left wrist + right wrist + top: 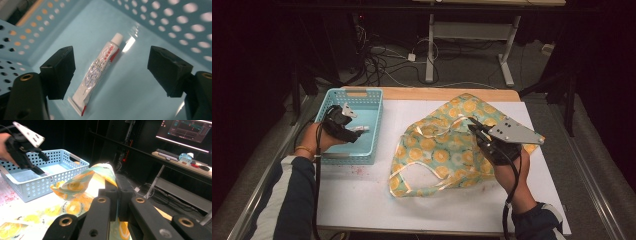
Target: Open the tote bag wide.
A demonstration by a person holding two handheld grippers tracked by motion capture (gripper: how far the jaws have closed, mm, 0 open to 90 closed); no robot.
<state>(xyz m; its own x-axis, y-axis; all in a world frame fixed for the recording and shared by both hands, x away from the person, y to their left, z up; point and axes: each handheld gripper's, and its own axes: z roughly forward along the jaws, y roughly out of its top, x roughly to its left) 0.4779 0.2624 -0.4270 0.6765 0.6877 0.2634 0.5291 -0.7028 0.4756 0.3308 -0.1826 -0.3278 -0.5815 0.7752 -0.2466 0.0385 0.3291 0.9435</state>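
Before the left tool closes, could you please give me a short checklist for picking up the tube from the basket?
1. Left tool open: ok.
2. Tube lies between its jaws: ok.
3. Tube lies flat on the blue basket floor, nothing on it: ok.
4. Tube cap on: ok.
5. Right tool shut on the fruit-print bag, edge lifted: ok.
6. Bag mouth open enough for the tube: cannot tell.

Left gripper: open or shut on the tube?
Open. In the left gripper view the left gripper has its jaws spread apart, with the tube lying untouched between them on the basket floor.
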